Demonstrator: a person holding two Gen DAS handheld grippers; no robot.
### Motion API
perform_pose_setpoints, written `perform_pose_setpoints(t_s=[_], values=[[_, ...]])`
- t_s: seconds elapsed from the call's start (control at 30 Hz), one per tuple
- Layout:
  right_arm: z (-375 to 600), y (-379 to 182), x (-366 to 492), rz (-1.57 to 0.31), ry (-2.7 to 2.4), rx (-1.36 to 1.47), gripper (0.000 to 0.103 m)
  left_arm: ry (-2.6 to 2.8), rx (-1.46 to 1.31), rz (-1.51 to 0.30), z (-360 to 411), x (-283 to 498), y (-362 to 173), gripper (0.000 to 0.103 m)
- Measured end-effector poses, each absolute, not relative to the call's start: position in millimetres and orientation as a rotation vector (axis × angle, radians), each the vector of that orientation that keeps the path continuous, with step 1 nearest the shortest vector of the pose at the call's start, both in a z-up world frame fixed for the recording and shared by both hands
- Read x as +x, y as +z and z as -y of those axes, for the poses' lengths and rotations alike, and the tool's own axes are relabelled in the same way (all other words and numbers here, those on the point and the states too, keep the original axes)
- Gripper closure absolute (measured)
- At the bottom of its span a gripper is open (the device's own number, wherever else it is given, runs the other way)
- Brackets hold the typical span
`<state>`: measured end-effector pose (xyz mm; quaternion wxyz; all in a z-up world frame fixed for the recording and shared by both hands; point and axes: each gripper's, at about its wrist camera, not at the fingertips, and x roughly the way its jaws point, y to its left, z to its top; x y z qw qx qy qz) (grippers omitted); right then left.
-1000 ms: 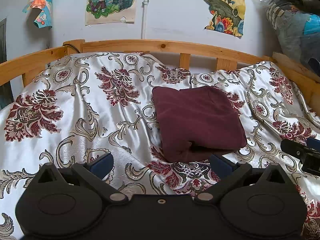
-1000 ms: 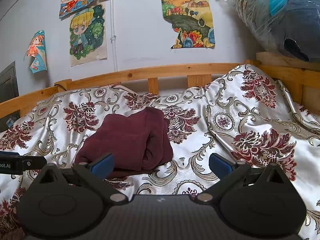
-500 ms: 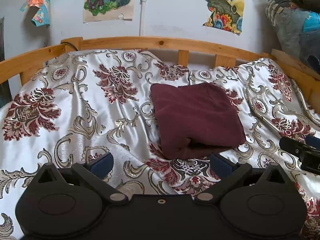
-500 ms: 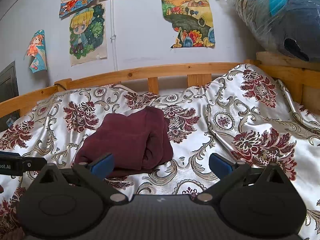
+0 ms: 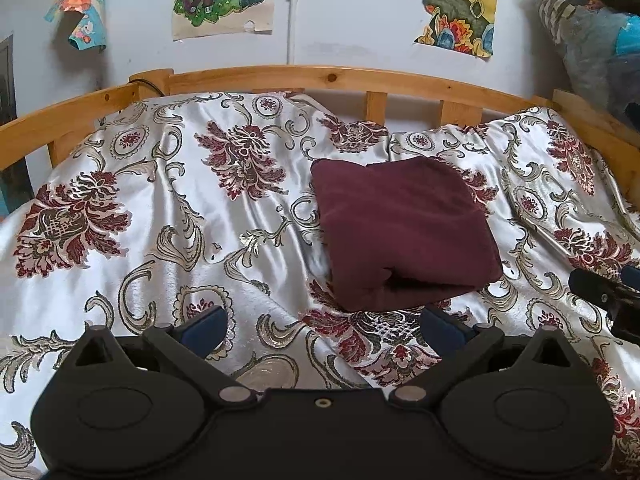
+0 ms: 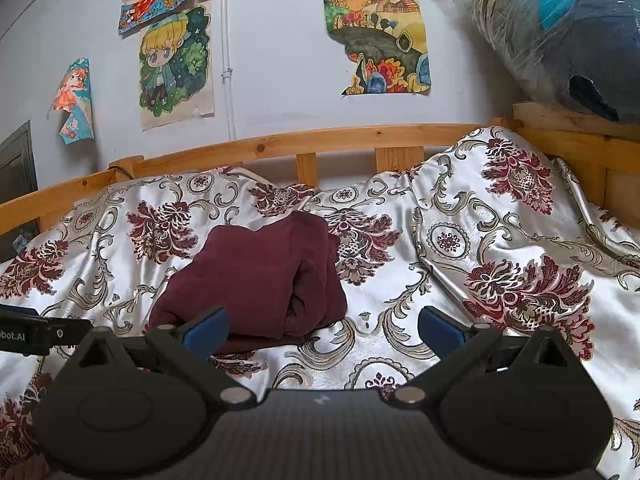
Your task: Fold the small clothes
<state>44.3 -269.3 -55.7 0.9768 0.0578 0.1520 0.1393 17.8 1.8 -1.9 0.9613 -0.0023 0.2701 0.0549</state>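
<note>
A dark maroon garment lies folded into a thick rectangle on the floral satin bedspread; the right wrist view shows the same garment left of centre. My left gripper hovers open just in front of its near edge, nothing between the blue pads. My right gripper is open too, held to the right of the garment, its left pad overlapping the cloth's near corner in the image. Each gripper shows at the other view's edge: right gripper, left gripper.
A wooden bed rail runs along the back and sides. Cartoon posters hang on the white wall. Plastic-wrapped bundles rest on a wooden ledge at the right. The bedspread rises in a hump at the right rear.
The left wrist view has shifted slightly, so the garment sits a touch higher and more to the left. The right gripper and the garment have not moved.
</note>
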Motion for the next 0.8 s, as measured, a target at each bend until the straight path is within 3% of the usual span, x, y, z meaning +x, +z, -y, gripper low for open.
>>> perform_pose_setpoints(t_s=[0.8], values=[[264.1,-62.3,45.1,-0.335,0.279,0.109,0.0,0.104,-0.015,-0.564,-3.6,18.6,-3.2,0.001]])
